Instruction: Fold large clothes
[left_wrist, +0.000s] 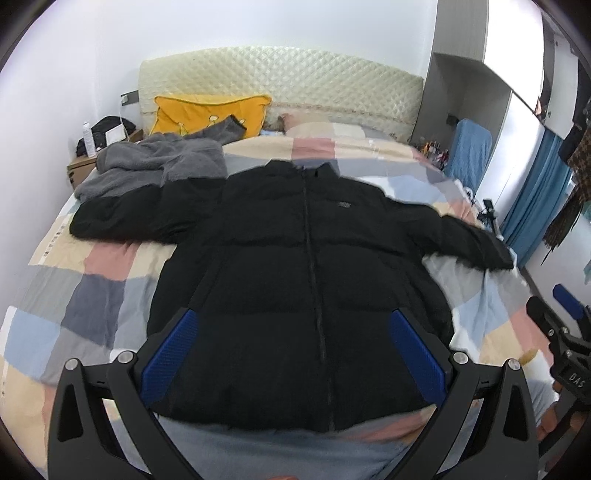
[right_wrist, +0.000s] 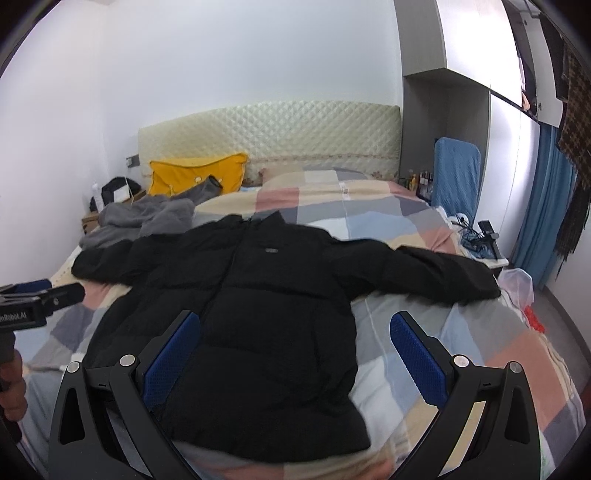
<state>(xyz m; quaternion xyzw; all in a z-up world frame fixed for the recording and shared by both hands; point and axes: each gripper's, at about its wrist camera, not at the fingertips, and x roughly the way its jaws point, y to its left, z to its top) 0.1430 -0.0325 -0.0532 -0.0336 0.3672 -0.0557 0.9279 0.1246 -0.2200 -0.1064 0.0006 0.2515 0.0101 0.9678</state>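
A black puffer jacket (left_wrist: 303, 280) lies flat and zipped on the checked bed cover, front up, collar toward the headboard, both sleeves spread out sideways. My left gripper (left_wrist: 291, 328) hovers open above the jacket's lower front, its blue pads (left_wrist: 173, 350) wide apart with nothing between them. In the right wrist view the same jacket (right_wrist: 266, 314) fills the middle. My right gripper (right_wrist: 295, 332) is open too, over the jacket's right lower side, empty. Each gripper shows at the edge of the other's view: the right gripper (left_wrist: 565, 332), the left gripper (right_wrist: 33, 299).
A grey fleece garment (left_wrist: 147, 166) is bunched near the jacket's left sleeve, by a yellow pillow (left_wrist: 210, 114). The patchwork bed cover (left_wrist: 92, 295) spreads around. A nightstand (left_wrist: 85, 162) stands at left, blue curtains (right_wrist: 543, 206) and a floor strip at right.
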